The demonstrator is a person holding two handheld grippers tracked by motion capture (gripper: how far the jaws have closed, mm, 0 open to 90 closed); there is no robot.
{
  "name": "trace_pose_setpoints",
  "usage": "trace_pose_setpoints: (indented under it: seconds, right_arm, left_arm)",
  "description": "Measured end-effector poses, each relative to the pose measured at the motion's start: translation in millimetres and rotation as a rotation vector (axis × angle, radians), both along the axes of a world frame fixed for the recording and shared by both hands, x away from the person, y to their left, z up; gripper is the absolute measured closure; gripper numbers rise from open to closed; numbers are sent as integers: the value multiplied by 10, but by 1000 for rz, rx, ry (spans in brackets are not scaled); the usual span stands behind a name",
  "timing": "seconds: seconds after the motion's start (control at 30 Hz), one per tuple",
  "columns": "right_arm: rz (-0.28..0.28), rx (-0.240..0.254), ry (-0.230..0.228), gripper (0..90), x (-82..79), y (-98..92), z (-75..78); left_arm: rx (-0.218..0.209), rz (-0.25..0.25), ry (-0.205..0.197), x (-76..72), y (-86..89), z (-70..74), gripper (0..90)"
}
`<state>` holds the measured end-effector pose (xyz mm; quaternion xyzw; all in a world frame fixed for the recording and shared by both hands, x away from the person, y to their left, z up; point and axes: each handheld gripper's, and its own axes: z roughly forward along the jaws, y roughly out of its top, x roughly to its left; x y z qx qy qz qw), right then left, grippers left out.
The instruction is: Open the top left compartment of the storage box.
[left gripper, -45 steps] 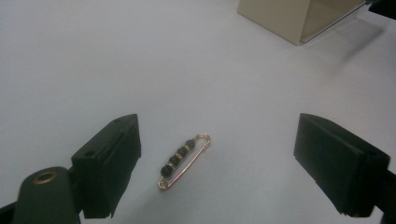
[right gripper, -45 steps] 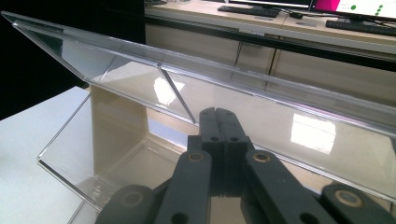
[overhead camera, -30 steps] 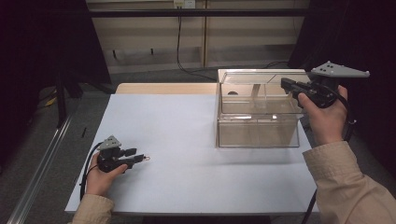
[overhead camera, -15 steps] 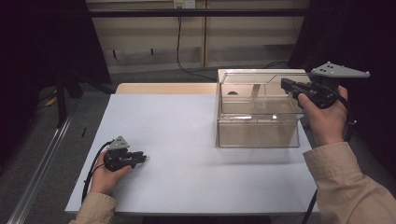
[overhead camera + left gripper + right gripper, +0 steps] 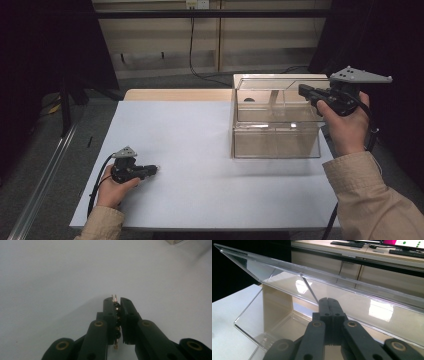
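Clear acrylic box (image 5: 276, 125) flanks right gripper (image 5: 303, 91), fingers together; left gripper (image 5: 116, 300) just clamped a beaded chain (image 5: 117, 315).

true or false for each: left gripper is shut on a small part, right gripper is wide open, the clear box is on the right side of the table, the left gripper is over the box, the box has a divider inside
1. The left gripper is shut on a small part. True: a small beaded part with gold pins sits clamped between its jaws, which have just been closing.
2. The right gripper is wide open. False: its jaws meet, with nothing between them.
3. The clear box stands on the right side of the table. True.
4. The left gripper is over the box. False: it is low at the table's near left; the right gripper is the one by the box's rim.
5. The box has a divider inside. True: a clear wall crosses its inside.
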<state>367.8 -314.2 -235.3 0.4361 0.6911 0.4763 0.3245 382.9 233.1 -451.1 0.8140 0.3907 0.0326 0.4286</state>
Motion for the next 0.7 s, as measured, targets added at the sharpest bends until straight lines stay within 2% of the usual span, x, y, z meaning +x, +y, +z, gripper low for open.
trace_pose_setpoints:
  seconds: [0.13, 0.37, 0.57, 0.7]
  right_arm:
    - [2, -4, 3, 900, 1, 6, 4]
    - [3, -1, 8, 900, 12, 8, -3]
    - [7, -7, 13, 900, 33, 24, -22]
    - [10, -3, 14, 900, 43, 30, -47]
  left_arm:
    - [-8, -7, 6, -6, -12, 84, 839]
    - [-18, -43, -3, 8, -144, 254, 838]
    - [-41, -64, 2, 30, -201, 394, 838]
    - [-42, -68, 13, 38, -233, 457, 838]
